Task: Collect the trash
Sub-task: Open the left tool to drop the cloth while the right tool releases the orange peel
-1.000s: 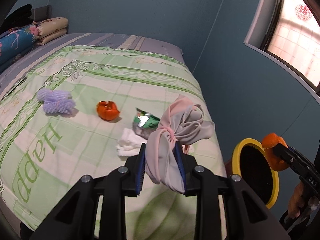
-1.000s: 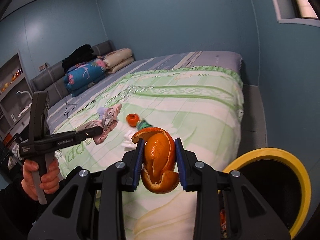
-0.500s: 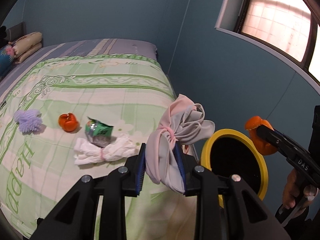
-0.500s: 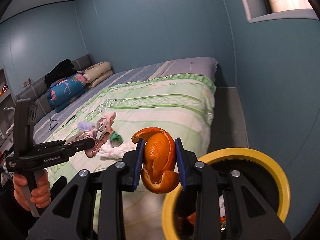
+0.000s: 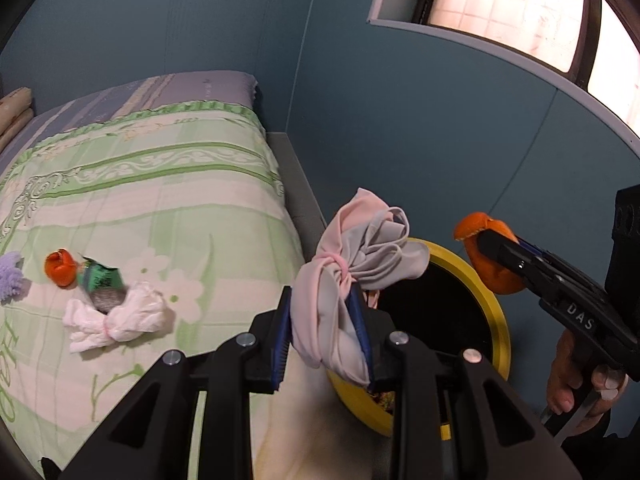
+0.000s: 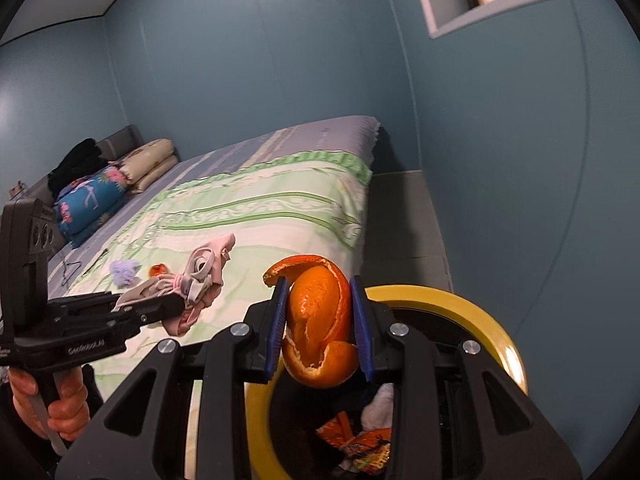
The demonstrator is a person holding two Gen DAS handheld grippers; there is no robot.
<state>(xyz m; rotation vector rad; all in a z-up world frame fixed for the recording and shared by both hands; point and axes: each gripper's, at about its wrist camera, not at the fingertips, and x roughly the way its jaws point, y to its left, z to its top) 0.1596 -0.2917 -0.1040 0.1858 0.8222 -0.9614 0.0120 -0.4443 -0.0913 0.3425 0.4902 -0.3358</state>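
Observation:
My left gripper (image 5: 322, 330) is shut on a pink and grey knotted cloth bundle (image 5: 356, 272), held at the near rim of the yellow-rimmed trash bin (image 5: 500, 328). My right gripper (image 6: 320, 330) is shut on an orange peel (image 6: 320, 328) and holds it over the bin's opening (image 6: 492, 320); the peel also shows in the left wrist view (image 5: 486, 256). On the bed lie a white knotted tissue (image 5: 116, 318), a green wrapper (image 5: 100, 280), a small orange peel piece (image 5: 60, 268) and a purple fluffy item (image 5: 10, 276).
The bed with a green floral quilt (image 5: 160, 200) is left of the bin. Blue walls (image 5: 400, 120) stand close behind the bin. Trash lies inside the bin (image 6: 360, 436). Pillows and folded bedding (image 6: 100, 184) sit at the bed's far end.
Both grippers have moved right, away from the bed and toward the bin. The orange peel is now over the bin's opening, and the cloth bundle is at its rim.

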